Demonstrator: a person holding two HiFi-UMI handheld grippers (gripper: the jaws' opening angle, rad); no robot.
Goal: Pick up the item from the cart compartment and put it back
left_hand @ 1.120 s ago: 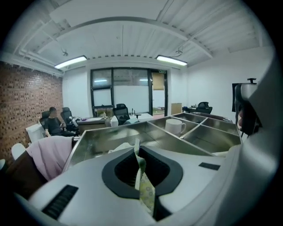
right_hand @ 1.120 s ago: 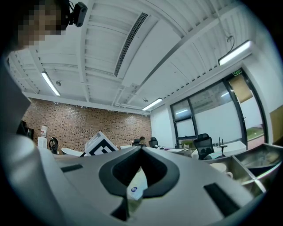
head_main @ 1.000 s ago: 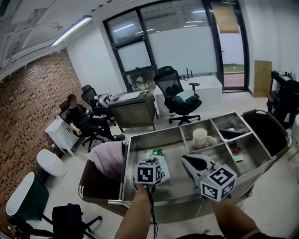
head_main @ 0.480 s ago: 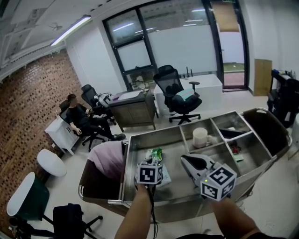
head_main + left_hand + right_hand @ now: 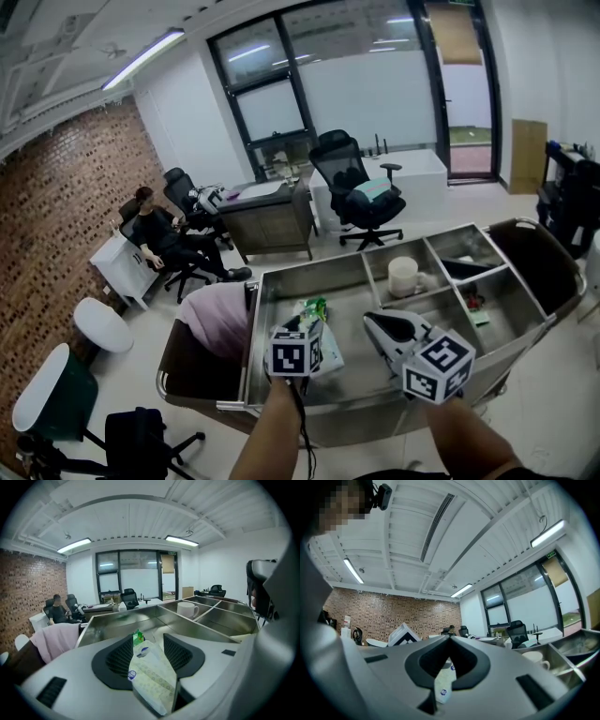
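Left gripper (image 5: 149,640): my jaws are opening, snack packet (image 5: 152,679) loose between them | packet in cart's large left compartment (image 5: 281,298), lower centre | right gripper (image 5: 450,640): jaws together, empty.

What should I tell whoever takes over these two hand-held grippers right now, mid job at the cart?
Left hand-held gripper: jaws opening, snack packet between them, pads off it.
Right hand-held gripper: shut, empty, over the cart.
Packet: down in the large cart compartment.
Done: packet looks put back.
Left: draw the left gripper clear.
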